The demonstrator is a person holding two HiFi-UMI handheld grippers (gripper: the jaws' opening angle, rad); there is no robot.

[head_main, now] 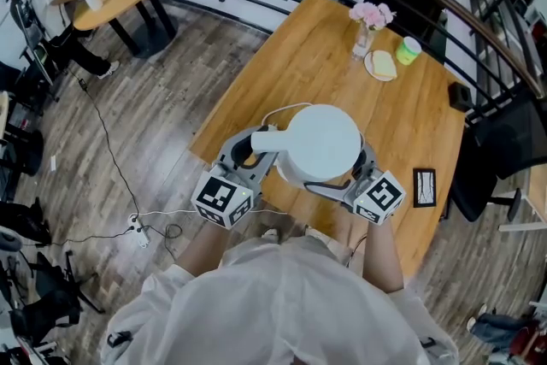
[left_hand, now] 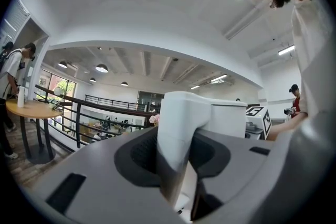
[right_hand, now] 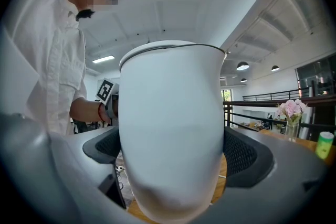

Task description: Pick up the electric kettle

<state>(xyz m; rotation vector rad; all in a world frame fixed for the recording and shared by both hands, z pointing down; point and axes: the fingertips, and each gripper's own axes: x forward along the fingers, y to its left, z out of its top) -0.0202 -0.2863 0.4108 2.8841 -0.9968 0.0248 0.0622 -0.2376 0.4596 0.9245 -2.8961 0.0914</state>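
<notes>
Now: we hold electric kettle (head_main: 320, 141) two-handed over near edge of table (head_main: 282, 73); we judge it lifted clear. At kettle's 9 o'clock, left gripper (head_main: 256, 151) clamps handle (left_hand: 176, 128), likely for tilt control. At 4 o'clock, right gripper (head_main: 355, 175) squeezes white body, likely steadying weight. Phone (head_main: 424, 186) at 3 o'clock, well apart.

Smooth matt white plastic on the electric kettle (head_main: 320, 141), my left gripper (left_hand: 176, 149) and right gripper (right_hand: 173, 149) matt grey plastic, pads (right_hand: 244, 157) dark and rough, table (head_main: 299, 55) satin wood.
</notes>
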